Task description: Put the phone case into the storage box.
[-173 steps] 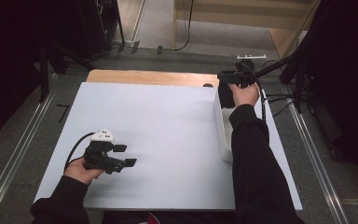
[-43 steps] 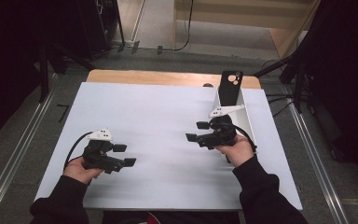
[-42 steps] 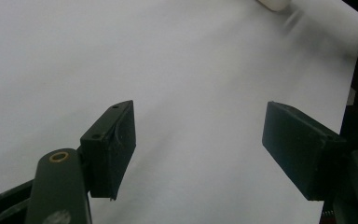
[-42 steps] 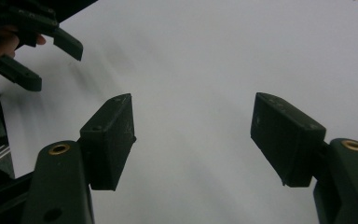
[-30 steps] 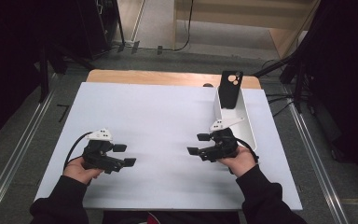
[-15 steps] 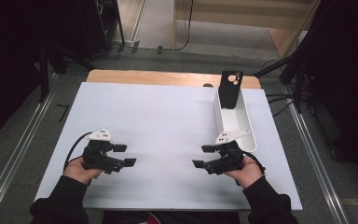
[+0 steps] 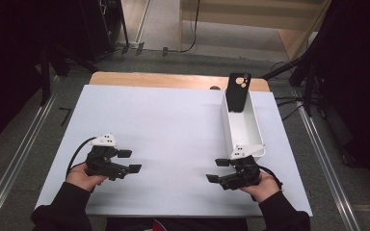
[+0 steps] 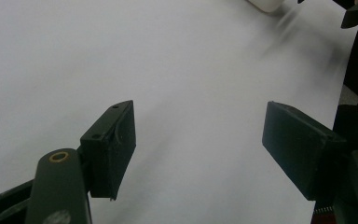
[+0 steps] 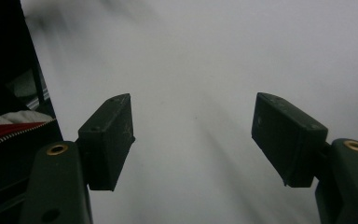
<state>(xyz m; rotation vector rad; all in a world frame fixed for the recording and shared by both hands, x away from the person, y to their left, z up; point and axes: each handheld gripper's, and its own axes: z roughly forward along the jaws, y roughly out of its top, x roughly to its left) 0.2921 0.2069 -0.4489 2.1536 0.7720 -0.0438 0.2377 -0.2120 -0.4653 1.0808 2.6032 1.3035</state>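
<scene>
A black phone case [image 7: 238,91] with camera holes stands upright in the far end of a long white bin [image 7: 227,127] at the right of the white table [image 7: 173,120]. My right gripper [image 7: 217,171] rests low over the table just in front of the bin's near end, pointing left, open and empty. In its own view the right gripper [image 9: 193,135] has bare white surface between the jaws. My left gripper [image 7: 129,161] lies at the near left, pointing right, open with nothing in it. The left gripper [image 8: 198,140] in its own view likewise frames bare table.
A wooden strip [image 7: 164,80] borders the table's far edge. Metal rails [image 7: 325,159] run along both sides on the floor. The bin's corner [image 8: 265,4] shows at the top of the left gripper view. A red zipped garment [image 9: 9,133] lies past the near table edge.
My right hand has drawn back from beside the bin toward the near edge and sunk a little. The phone case stays standing in the bin. The left hand has kept still.
</scene>
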